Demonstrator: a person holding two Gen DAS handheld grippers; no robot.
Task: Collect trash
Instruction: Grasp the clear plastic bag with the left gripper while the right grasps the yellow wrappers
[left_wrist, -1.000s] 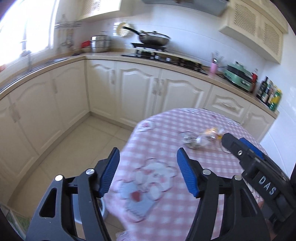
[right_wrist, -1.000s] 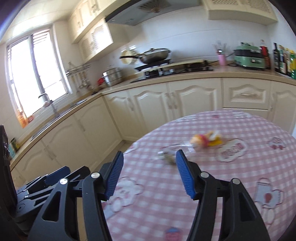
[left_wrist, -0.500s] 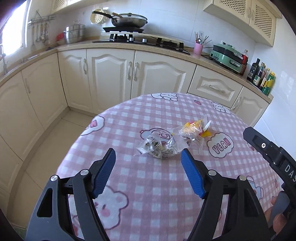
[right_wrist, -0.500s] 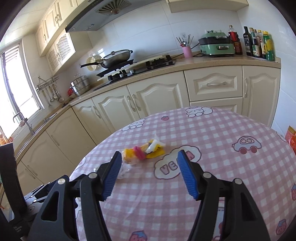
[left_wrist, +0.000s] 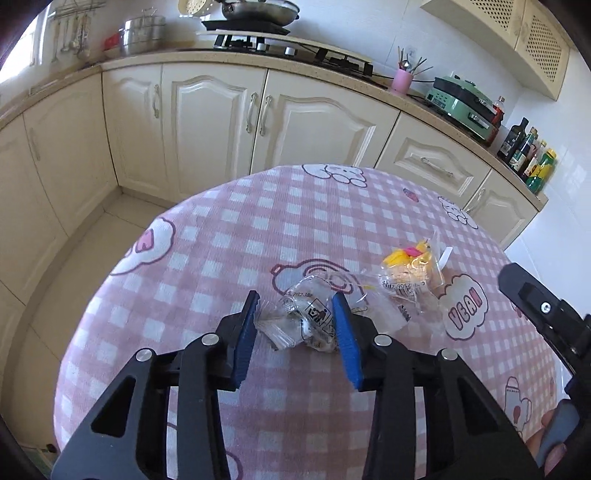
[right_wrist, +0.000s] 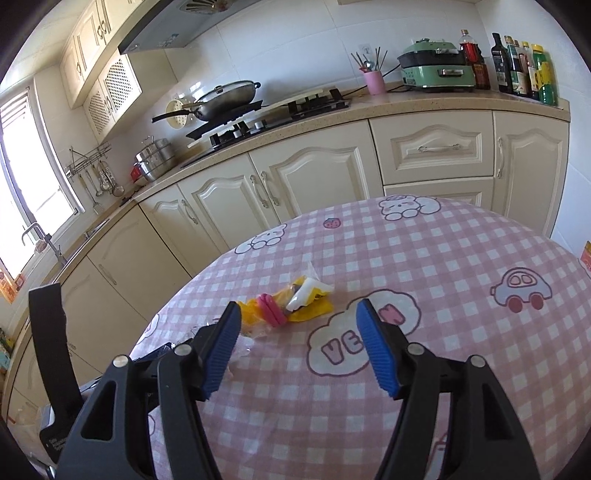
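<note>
- While the left gripper (left_wrist: 293, 325) has just been closing, a clear crumpled wrapper (left_wrist: 306, 321) sits right between its blue pads (left_wrist: 245, 339); the plastic looks touched on both sides, though whether it is truly pinched is hard to tell through the see-through film.
- Beyond the tips of those jaws and off to their right lies a second piece of trash, a yellow and pink wrapper (left_wrist: 408, 266), on the pink checked tablecloth (left_wrist: 229, 258).
- From the other camera, the right gripper (right_wrist: 297, 332) stands wide open; the yellow and pink wrapper (right_wrist: 288, 306) lies just ahead of its tips, nearer the left pad, with nothing held.
- Judging by this, the step in hand is the pick-up of both pieces at once.
- Next, the left jaws likely need to finish squeezing before lifting, since thin film slips easily; the right jaws need to go forward and down so the wrapper sits between the pads, then close.
- Compared with half a second ago, the left jaws are much narrower and the clear wrapper is now inside them instead of ahead; the right gripper is closer to its wrapper.
</note>
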